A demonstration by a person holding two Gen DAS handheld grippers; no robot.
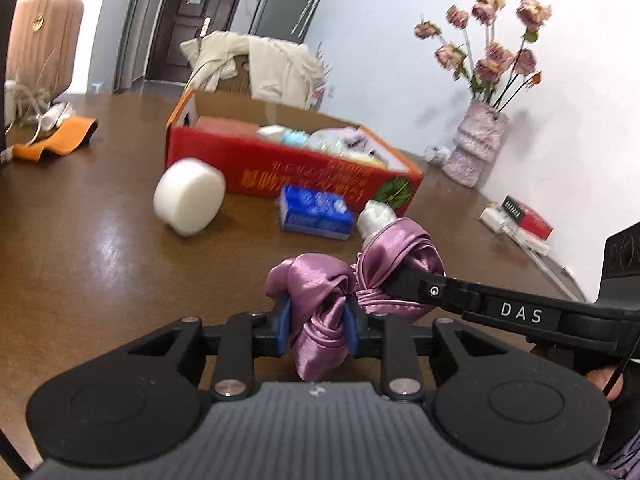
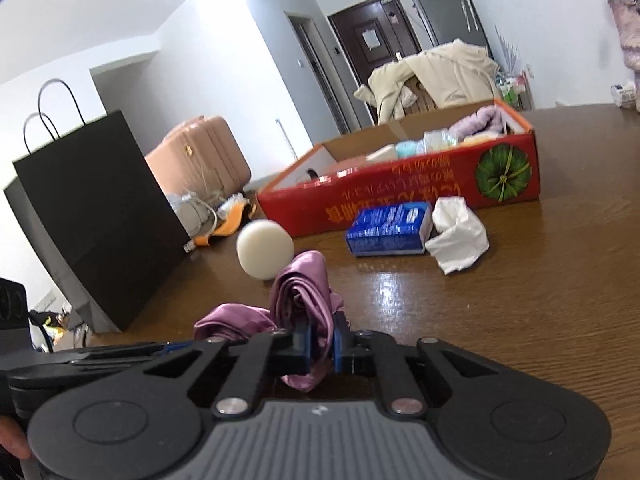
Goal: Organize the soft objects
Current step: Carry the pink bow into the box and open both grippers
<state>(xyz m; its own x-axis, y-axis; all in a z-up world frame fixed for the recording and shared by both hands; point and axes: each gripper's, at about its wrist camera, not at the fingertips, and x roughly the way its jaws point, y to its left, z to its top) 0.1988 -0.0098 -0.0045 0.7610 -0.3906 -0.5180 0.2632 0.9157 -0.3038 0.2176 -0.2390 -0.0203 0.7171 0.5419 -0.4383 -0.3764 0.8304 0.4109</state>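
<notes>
Above the brown surface (image 1: 100, 248), near the red box (image 1: 288, 168), each gripper, left (image 1: 318, 326) and right (image 2: 322, 344), pinched the limp, slippery-looking purple satin cloth (image 1: 320, 292), probably best held at bunched folds.

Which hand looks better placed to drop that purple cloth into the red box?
Probably the right gripper: both clamp the purple cloth, but its end reaches further toward the red box.

White letters "DAS" stood on the black arm of the right tool (image 1: 394, 280). Yellow characters ran upside down along the red box (image 1: 280, 168), too blurred to read.
</notes>
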